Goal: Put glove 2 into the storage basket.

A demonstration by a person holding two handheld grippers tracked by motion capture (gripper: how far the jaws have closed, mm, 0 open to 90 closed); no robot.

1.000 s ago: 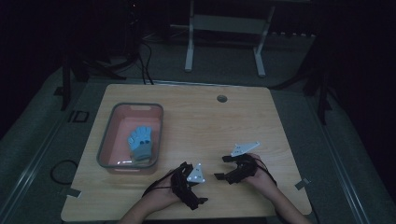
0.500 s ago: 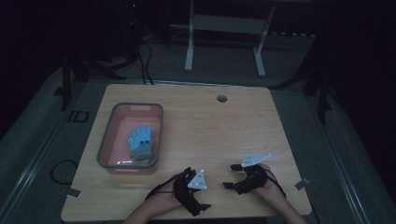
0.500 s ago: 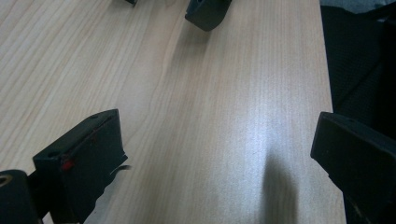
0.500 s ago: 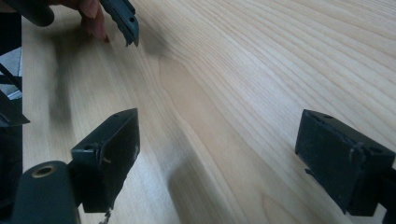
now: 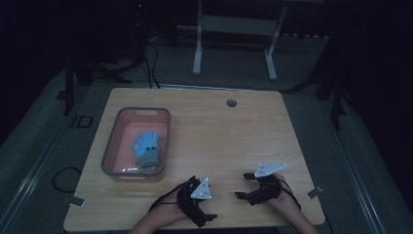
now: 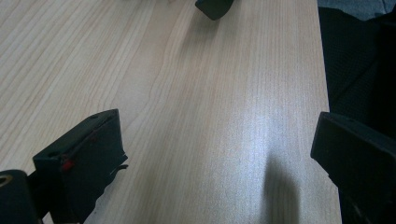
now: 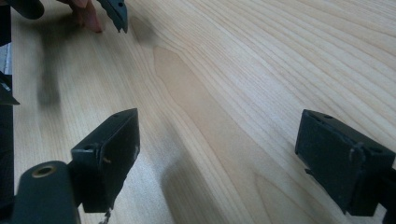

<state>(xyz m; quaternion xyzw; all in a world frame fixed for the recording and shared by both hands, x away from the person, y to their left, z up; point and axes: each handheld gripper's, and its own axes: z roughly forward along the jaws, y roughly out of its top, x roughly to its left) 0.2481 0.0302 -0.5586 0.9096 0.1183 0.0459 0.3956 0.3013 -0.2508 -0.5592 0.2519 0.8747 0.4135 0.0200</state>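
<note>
**Two open grippers low on the table, glove in the bin**

The left gripper (image 5: 207,214) was near the front edge of the table (image 5: 234,131). A hand (image 5: 168,214) held it. Its jaws were wide apart, and there was nothing between them. In the left gripper view, bare wood showed between the two black jaws. The table's edge ran close to the jaw on the right of that view. A dark tip of the other gripper peeked in at the top of that view.

The right gripper (image 5: 246,185) was just beside the left one, a bit further right on the table. Another hand (image 5: 282,197) held it. Its jaws were wide apart too, with nothing in them. In the right gripper view, only wood lay between the jaws. Far off at the top left of that view were a fingertip (image 7: 88,18) and a dark tip of the left gripper.

A pink bin (image 5: 114,146) stood on the left part of the table. It was well apart from both grippers. A blue glove (image 5: 146,146) lay inside it, toward the front right of the bin. The glove had a grey cuff. No gripper touched the glove or the bin.

A small round hole (image 5: 231,103) was in the table near the far edge.
</note>
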